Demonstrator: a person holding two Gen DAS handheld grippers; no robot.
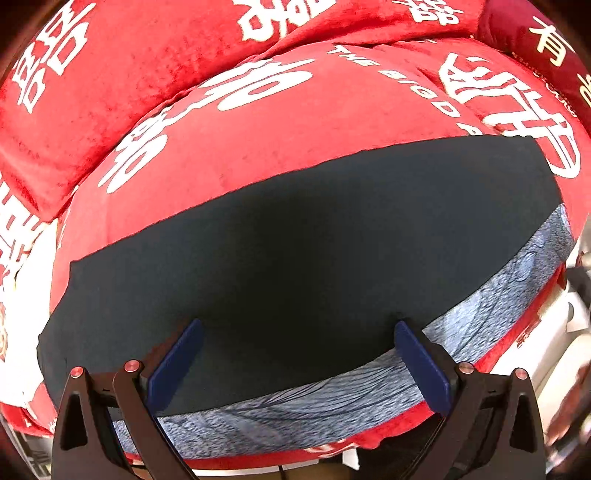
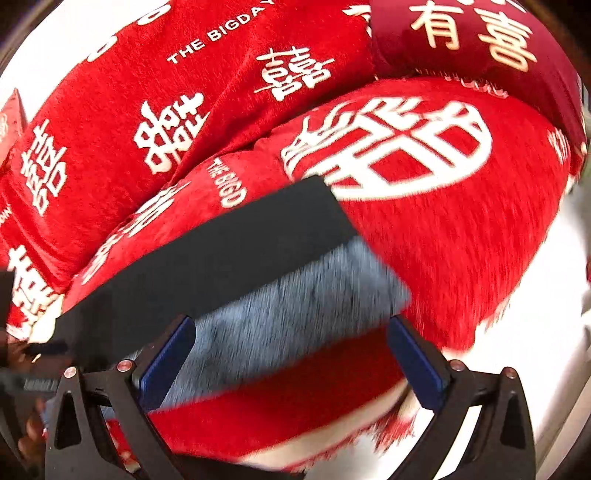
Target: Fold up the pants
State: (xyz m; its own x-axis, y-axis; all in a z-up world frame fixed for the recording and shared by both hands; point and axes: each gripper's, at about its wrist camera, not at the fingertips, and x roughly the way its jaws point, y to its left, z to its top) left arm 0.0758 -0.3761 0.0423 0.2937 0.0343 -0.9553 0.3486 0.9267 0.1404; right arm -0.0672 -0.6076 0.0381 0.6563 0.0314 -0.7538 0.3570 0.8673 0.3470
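On red cushion point(image 1: 258, 147), folded pants point(image 1: 295, 258)

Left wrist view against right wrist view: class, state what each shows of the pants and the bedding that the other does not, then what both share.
Only the left wrist view shows the dark pants across their full length, to the far left end, with the grey-blue band running along the near edge.

Only the right wrist view shows the sharp "THE BIGDAY" lettering and the dark red cushion face-on; this view is motion-blurred.

Both show the red printed cover, the pants lying flat on it, and an open gripper, left and right, holding nothing.
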